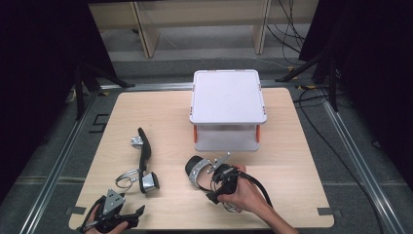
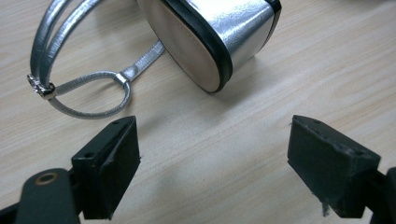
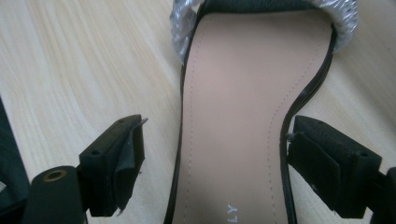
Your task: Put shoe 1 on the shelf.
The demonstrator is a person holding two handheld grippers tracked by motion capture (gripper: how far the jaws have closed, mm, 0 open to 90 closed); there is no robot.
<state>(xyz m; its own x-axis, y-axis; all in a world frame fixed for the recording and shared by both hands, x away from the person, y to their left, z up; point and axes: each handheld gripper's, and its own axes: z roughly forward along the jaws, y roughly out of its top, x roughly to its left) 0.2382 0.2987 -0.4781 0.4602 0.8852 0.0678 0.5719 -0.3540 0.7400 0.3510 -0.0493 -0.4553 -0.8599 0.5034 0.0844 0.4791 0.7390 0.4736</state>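
Silver heel of the first sandal lies at 12 o'clock from my left gripper, whose jaws stand spread with bare table between them. My right gripper is spread too, and the beige insole of the second sandal lies between its jaws, nearly touching the 3 o'clock pad.

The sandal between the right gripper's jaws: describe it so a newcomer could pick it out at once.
Start at the white two-level shelf on the wooden table. In front of it, by the right gripper, lies the sandal, tan insole up, with a glittery toe strap. The other sandal, further left, lies on its side, silver heel showing.
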